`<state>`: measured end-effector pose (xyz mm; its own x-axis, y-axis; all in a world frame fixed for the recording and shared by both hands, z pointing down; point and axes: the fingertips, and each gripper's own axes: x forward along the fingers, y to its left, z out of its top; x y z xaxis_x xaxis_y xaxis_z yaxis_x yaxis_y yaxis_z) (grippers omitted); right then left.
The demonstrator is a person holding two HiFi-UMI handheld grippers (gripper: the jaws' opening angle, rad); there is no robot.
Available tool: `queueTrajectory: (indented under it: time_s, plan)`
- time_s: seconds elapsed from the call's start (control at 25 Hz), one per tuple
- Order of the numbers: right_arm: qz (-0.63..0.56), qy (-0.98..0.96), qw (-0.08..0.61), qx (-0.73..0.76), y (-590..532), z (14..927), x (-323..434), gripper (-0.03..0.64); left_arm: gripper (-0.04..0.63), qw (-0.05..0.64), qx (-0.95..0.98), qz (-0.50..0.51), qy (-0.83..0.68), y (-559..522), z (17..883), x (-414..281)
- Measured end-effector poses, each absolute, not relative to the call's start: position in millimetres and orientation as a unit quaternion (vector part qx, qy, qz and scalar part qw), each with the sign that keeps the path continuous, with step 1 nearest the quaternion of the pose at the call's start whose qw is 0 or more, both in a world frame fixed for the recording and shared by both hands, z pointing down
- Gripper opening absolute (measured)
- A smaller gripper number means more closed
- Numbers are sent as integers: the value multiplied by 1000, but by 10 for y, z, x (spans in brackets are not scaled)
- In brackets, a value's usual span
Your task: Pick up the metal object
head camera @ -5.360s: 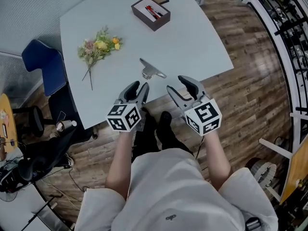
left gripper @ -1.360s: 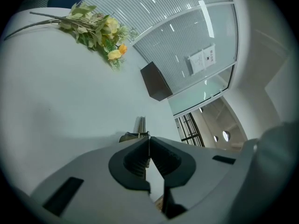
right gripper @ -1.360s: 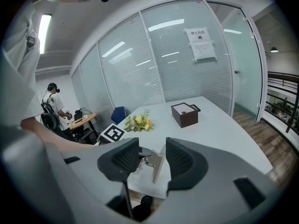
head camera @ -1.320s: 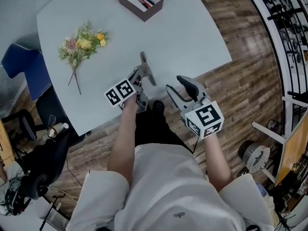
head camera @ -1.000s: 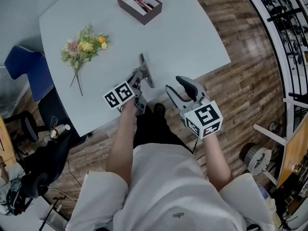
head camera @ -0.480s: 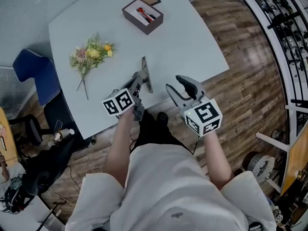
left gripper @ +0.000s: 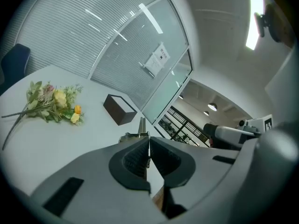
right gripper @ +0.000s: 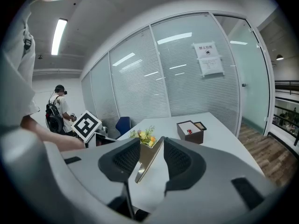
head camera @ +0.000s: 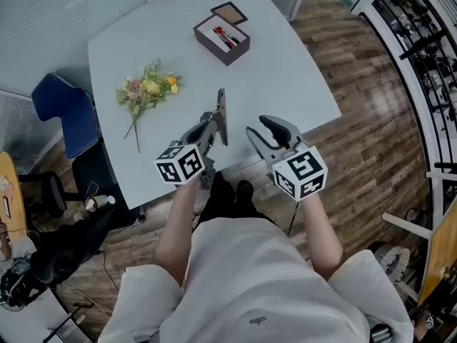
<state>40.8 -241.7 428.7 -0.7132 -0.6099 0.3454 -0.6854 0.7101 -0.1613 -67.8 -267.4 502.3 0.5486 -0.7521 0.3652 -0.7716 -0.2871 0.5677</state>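
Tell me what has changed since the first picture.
The left hand-held gripper closed on the metal object and lifted it off the table, tipping it on edge. The right hand-held gripper is empty; its jaws have just been closing. Flowers and box stayed put.

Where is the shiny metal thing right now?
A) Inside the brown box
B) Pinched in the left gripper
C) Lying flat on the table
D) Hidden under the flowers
B: the left gripper has its jaws shut on the metal object, which sticks out past them and is held up off the table.
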Motion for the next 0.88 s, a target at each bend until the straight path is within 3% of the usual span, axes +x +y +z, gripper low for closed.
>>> queueTrajectory:
  time_s: [0.68,0.88]
  plan:
    - [101,-929,123,334,-2373,4091,128,133,23,243,829,15,-503,-2355,4220,-853]
    - [83,-933,125,326,-2300,4023,110,117,23,235,839,-5,-491,-2295,4052,-787]
